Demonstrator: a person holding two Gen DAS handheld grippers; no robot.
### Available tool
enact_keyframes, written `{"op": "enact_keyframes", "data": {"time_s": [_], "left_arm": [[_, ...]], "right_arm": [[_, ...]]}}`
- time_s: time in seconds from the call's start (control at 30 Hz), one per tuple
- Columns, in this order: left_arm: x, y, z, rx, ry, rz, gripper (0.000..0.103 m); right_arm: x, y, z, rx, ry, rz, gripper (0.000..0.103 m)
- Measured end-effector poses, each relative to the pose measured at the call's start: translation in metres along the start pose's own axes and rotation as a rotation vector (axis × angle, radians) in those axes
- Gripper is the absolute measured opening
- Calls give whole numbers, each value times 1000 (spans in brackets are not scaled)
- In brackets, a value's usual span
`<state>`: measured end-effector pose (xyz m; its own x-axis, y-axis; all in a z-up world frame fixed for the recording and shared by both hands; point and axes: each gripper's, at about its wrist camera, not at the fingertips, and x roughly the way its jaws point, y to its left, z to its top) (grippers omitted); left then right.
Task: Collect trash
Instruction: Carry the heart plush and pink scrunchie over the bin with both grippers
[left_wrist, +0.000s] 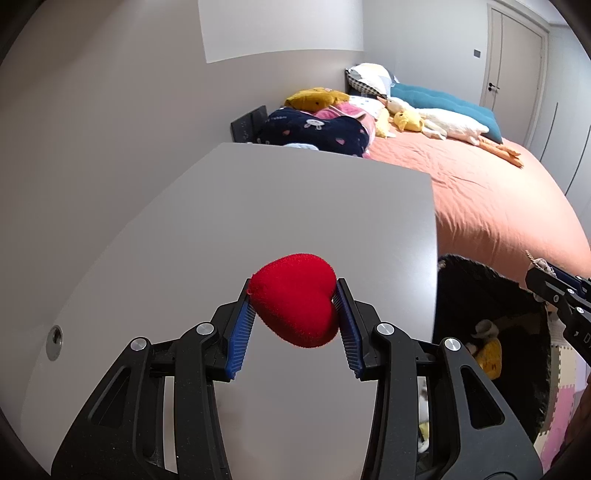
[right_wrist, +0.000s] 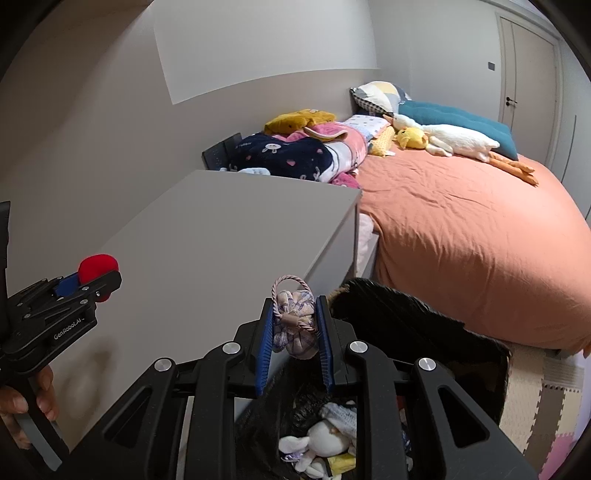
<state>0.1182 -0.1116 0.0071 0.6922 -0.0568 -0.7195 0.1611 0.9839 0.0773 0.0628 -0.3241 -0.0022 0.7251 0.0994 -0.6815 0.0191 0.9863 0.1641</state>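
The red plush heart (left_wrist: 295, 299) is clamped in the left gripper (left_wrist: 295, 314) above the bench (left_wrist: 258, 206), while a small cloth pouch (right_wrist: 295, 325) is gripped by the right gripper (right_wrist: 295, 328) over the bin's (right_wrist: 424, 317) near rim (probably for dropping).

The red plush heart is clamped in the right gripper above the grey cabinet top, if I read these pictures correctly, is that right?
Not quite: the red plush heart is clamped in the left gripper, above the grey cabinet top, as the left wrist view shows. The right gripper holds a small fabric pouch.
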Motion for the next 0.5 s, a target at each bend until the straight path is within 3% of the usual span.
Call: {"op": "enact_keyframes", "data": {"time_s": [0.5], "left_arm": [[-7,-58,-18,81,-9,-70,42]], "right_arm": [[-28,-50,-32,70,-12,-62,24]]}}
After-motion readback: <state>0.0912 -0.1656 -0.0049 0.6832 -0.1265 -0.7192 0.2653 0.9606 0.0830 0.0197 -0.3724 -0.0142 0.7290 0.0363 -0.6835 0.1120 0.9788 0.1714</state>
